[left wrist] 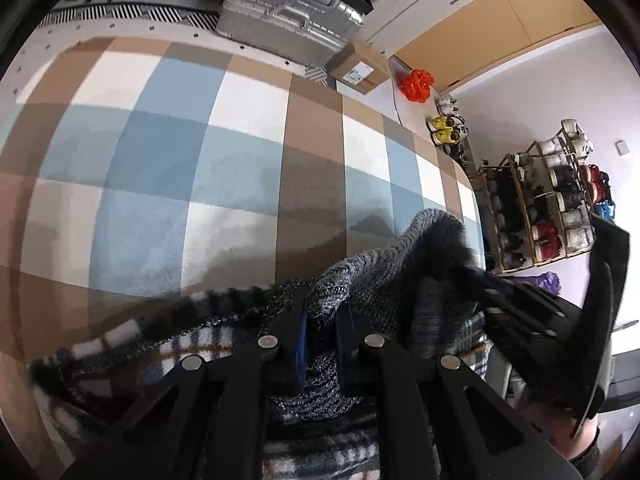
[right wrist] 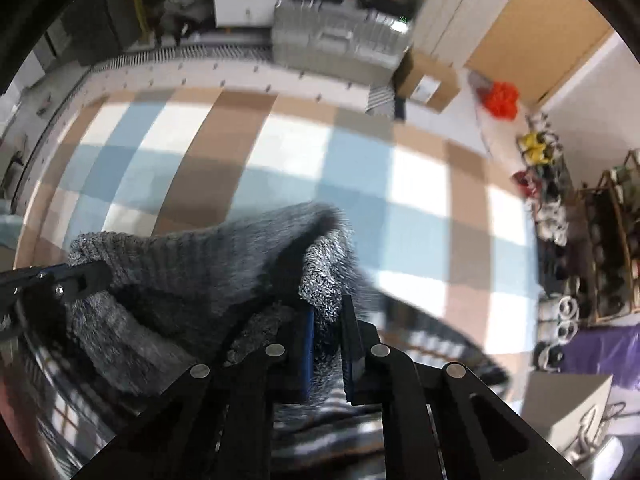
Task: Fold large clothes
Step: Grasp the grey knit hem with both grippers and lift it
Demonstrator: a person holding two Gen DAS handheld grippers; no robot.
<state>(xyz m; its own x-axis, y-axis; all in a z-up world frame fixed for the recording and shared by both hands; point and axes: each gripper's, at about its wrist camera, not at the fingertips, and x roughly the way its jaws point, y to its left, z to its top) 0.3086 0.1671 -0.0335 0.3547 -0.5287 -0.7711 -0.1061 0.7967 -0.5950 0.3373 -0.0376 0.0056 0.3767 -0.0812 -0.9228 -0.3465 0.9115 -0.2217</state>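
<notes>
Left gripper (left wrist: 322,322) clamped on grey knit sweater (left wrist: 400,268), right gripper (right wrist: 326,320) likewise pinching its speckled edge, both above checked blanket (left wrist: 180,152) on bed

Black tools (left wrist: 322,344) (right wrist: 328,344) w/ blue pads, silver screws.
</notes>
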